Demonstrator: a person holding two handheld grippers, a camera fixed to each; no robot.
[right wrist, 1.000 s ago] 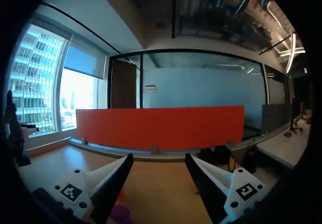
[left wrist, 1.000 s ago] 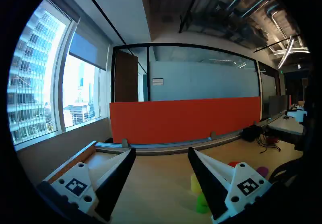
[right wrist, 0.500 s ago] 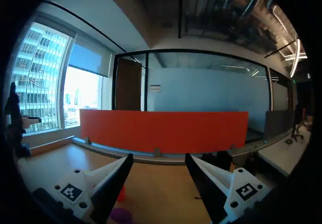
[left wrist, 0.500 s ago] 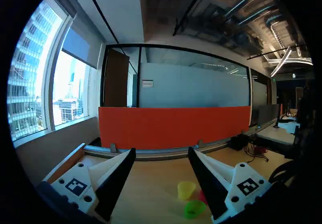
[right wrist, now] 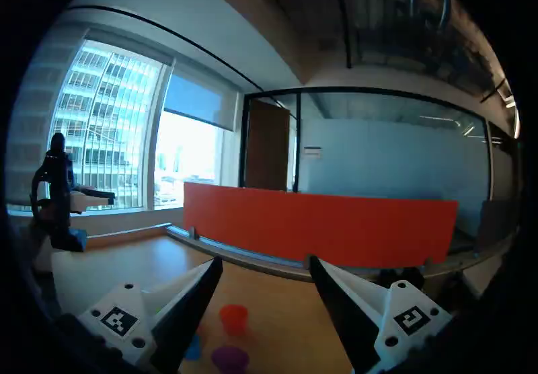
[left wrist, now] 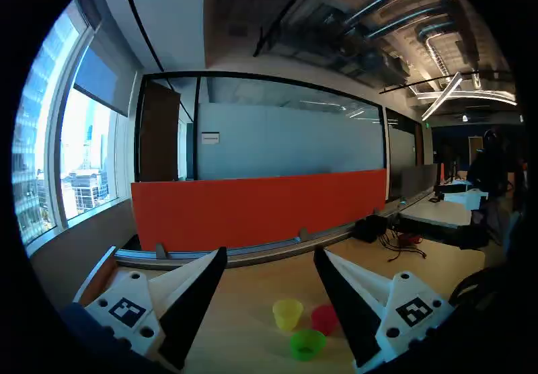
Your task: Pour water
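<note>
Your left hand-held gripper [left wrist: 267, 251] is released, fingers spread wide with nothing between them. Your right hand-held gripper [right wrist: 263, 261] is likewise released and carries nothing.

Containers, left gripper view: three small cups stand upright on the pale wooden surface [left wrist: 249, 307], low between the fingers and nearer the right one.
- The translucent yellow plastic cup [left wrist: 287, 313] is the farthest left.
- The red plastic cup [left wrist: 325, 319] stands just beside it, partly behind the right finger.
- The translucent green plastic cup [left wrist: 306, 344] is nearest the camera.

I cannot tell whether any of them holds water.

Containers, right gripper view:
- An orange-red plastic cup [right wrist: 233, 319] stands upright between the fingers.
- A purple plastic cup [right wrist: 230, 359] stands in front of it at the lower edge.
- A blue plastic cup [right wrist: 194, 348] is partly hidden by the left finger.

Contents cannot be judged.

Surroundings: a long orange partition panel [left wrist: 255, 206] closes the far edge of the surface. Dark tangled cables [left wrist: 403, 239] lie towards its right end, well apart from the cups. Tall windows [left wrist: 87, 172] stand to the left. A person [left wrist: 487, 165] stands in the far right background.
</note>
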